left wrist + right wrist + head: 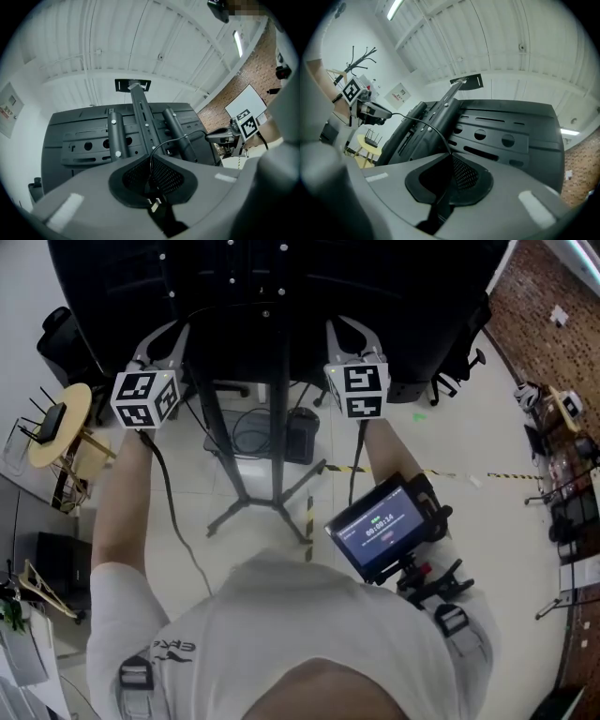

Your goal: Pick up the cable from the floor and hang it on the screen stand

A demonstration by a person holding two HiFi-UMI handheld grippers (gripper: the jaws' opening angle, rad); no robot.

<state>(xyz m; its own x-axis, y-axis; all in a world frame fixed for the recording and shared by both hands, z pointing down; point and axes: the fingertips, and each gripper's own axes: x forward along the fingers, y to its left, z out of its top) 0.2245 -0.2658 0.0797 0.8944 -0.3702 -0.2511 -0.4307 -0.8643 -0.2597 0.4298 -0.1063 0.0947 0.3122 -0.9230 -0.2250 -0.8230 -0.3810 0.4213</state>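
A thin black cable (174, 139) runs in a slack arc between my two grippers, in front of the back of the big black screen (281, 277). The screen's mounting post (143, 117) and bracket rails fill the left gripper view; the post (445, 105) also shows in the right gripper view. My left gripper (151, 161) is shut on one part of the cable. My right gripper (451, 161) is shut on another part of the cable (424, 123). In the head view both grippers, left (161, 345) and right (354, 341), are raised either side of the stand's pole (278, 409).
The stand's tripod legs (234, 507) spread on the tiled floor, with a black box (300, 435) and coiled wires beside them. A round yellow table (61, 423) stands left, an office chair (459, 362) right. Yellow-black tape (469, 474) crosses the floor.
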